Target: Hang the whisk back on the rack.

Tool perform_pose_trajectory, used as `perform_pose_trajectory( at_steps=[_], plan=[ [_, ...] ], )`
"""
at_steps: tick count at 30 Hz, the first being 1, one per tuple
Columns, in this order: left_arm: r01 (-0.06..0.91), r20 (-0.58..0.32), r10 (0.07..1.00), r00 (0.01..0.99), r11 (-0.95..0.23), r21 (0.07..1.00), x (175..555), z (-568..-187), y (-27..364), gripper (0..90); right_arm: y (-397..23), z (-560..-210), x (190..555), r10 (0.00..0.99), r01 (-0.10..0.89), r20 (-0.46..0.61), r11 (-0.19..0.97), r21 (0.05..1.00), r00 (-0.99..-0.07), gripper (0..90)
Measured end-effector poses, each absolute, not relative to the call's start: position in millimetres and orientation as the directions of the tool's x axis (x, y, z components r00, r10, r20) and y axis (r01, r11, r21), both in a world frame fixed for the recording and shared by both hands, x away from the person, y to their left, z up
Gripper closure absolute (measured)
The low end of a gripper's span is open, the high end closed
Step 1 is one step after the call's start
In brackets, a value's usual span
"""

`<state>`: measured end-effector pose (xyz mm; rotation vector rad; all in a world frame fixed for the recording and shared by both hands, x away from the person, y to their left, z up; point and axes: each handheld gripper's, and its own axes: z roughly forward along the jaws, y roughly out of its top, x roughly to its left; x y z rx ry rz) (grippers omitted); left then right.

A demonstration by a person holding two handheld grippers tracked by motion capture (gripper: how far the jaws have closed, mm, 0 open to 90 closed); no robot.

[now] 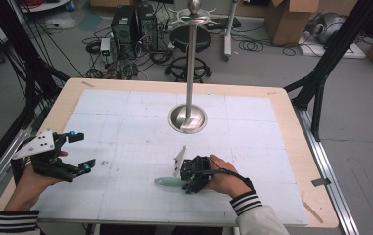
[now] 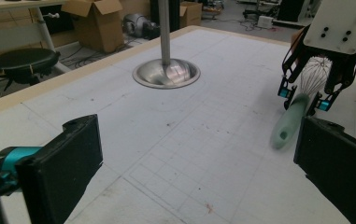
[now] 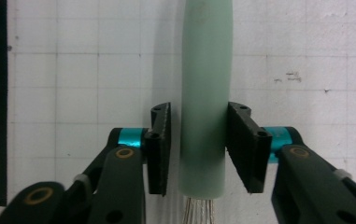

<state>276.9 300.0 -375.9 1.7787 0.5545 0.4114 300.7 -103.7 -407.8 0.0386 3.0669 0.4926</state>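
A whisk with a pale green handle (image 1: 167, 181) lies on the white grid mat (image 1: 125, 127) near the front, its wire head hidden under my right hand. My right gripper (image 1: 190, 185) points down over the handle (image 3: 206, 93) where it meets the wires (image 3: 199, 210). Its jaws straddle the handle closely: one pad (image 3: 241, 144) touches it, while the other pad (image 3: 159, 144) stands a sliver off. In the left gripper view the same gripper (image 2: 303, 99) stands over the whisk (image 2: 288, 126). My left gripper (image 1: 82, 152) hovers at the mat's left edge, open and empty (image 2: 199, 158).
A steel pole on a round dish base (image 1: 187, 120) stands mid-table, behind the whisk (image 2: 166, 74). The mat covers a wooden table (image 1: 291, 147). Beyond the far edge are a stool (image 1: 190, 41), computer towers, cables and cardboard boxes on the floor.
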Motion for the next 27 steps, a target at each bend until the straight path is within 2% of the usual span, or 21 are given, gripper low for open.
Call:
perform_pose_trajectory(
  at_steps=[16,27],
  plan=[
    [0.157,-0.006,0.564,0.826,-0.219,0.963,277,-376,300,1.7,-101,-409,303,0.049,0.043,-0.012,0.957,0.286,-0.999,68.8],
    [0.161,-0.007,0.57,0.822,-0.219,0.962,277,-376,300,1.7,-118,-389,308,0.108,0.085,-0.03,0.906,0.415,-0.994,68.8]
  ],
)
